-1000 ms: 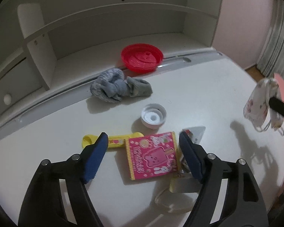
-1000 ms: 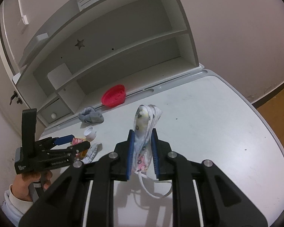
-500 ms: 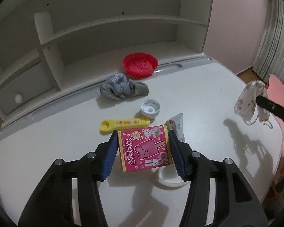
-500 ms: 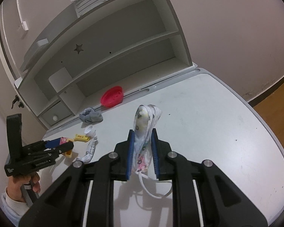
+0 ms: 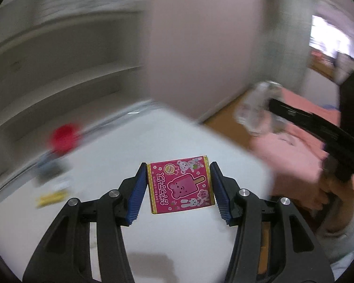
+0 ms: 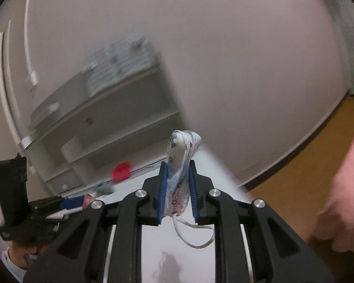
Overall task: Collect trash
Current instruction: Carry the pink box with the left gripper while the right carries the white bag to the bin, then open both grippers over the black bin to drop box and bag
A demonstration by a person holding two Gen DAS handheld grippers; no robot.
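Lifted pink wrapper (image 5: 180,184) clamped in left hand-held gripper (image 5: 178,189), right hand-held gripper (image 6: 177,188) pinching mask (image 6: 179,165)

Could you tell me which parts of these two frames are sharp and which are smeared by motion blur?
Left wrist view: the left gripper and its pink ice-cream wrapper are crisp, while shelf, red lid and table streak. Right wrist view: the right gripper and face mask are sharp; the shelving is smeared.
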